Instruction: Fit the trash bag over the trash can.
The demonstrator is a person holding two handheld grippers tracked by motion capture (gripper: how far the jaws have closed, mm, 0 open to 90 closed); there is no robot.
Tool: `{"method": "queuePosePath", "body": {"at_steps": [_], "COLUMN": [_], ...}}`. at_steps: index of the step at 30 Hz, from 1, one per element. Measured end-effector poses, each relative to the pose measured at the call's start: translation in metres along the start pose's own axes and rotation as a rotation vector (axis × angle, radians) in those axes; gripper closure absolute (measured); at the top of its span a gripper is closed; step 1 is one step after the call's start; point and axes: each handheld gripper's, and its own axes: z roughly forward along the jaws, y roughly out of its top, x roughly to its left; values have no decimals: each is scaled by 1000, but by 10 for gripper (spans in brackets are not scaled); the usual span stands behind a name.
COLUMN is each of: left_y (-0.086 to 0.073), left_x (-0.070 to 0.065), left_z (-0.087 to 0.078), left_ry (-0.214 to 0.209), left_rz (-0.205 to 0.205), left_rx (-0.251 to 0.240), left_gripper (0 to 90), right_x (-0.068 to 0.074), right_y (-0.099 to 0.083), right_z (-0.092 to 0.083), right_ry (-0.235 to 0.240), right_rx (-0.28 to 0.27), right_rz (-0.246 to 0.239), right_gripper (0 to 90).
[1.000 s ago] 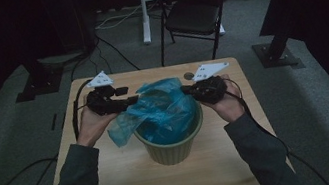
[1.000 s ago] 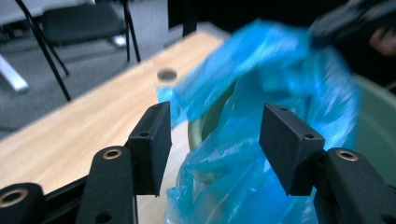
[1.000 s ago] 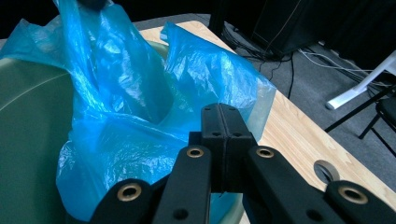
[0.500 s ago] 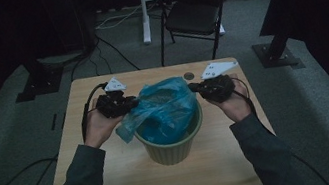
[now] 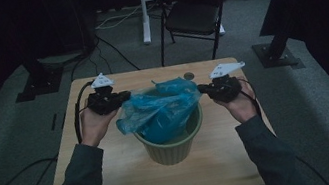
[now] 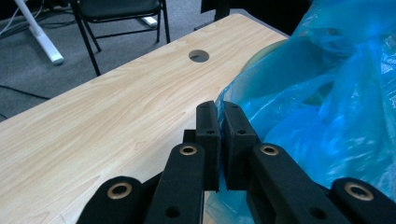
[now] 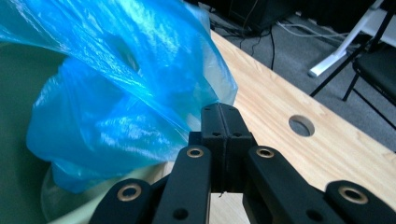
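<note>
Both hand-held grippers, left (image 5: 123, 97) just closed and right (image 5: 201, 89), pinch the blue bag's (image 5: 162, 107) opposite edges above the green bin (image 5: 174, 146).

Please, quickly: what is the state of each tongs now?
Left tongs: jaws have just been closing, now shut on the blue bag edge.
Right tongs: shut on the blue bag.

No legible text, seemingly (dim view), no labels

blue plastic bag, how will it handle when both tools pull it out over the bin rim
The blue plastic bag is probably floppy: it hangs crumpled into the green bin. It looks thin and see-through, so likely very light and able to tear. Its glossy film may slip from the left tool or right tool.
</note>
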Motion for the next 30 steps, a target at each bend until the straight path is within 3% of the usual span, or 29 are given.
{"method": "queuePosePath", "body": {"at_steps": [13,16,19,30], "left_y": [-5,-5,-3,-2], "left_x": [16,15,12,11], "left_z": [-2,-1,1,3], "left_ry": [36,24,20,16], "left_rz": [-81,-76,-53,-47], "left_rx": [-13,-15,-4,1], "left_gripper": [871,870,867,864], "right_x": [-6,-6,-9,-19], "right_y": [-21,-22,-20,-15], "right_z": [-5,-6,-12,-31], "right_ry": [18,21,13,3], "right_rx": [44,46,14,-33], "right_rz": [21,17,21,35], "right_gripper": [900,897,790,716]}}
